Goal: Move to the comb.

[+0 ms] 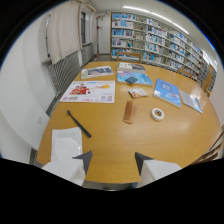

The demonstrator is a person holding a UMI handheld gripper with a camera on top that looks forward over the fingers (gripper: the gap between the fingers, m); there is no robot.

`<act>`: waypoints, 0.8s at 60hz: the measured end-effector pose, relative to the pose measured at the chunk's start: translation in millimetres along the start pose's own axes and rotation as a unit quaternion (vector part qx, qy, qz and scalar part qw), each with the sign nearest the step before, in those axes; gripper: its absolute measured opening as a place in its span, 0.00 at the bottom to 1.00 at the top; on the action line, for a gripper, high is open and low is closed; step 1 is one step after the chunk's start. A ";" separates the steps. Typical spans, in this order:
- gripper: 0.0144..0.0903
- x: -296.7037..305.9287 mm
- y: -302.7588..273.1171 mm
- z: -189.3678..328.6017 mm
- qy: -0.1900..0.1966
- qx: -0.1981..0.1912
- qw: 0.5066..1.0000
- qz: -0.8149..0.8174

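A brown wooden comb (129,111) lies flat on the wooden table (165,140), well beyond my fingers and slightly right of the gap between them. A second, black slim comb (78,123) lies diagonally on the table, ahead of my left finger. My gripper (113,161) hovers over the near edge of the table, open, with nothing between its two dark fingertips.
A roll of white tape (157,113) sits right of the brown comb. A white sheet in plastic (66,144) lies near the left finger. Posters, a blue book (167,92) and leaflets cover the far half. Bookshelves (160,42) line the back wall.
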 end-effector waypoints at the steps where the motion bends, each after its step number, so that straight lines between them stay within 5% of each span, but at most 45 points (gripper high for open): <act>1: 0.92 0.3 0.0 0.0 0.001 0.000 1.000 0.000; 26: 0.93 38.0 3.4 9.3 0.013 -0.001 1.000 0.016; 48: 0.92 77.0 -35.9 84.0 -0.006 -0.004 1.000 -0.002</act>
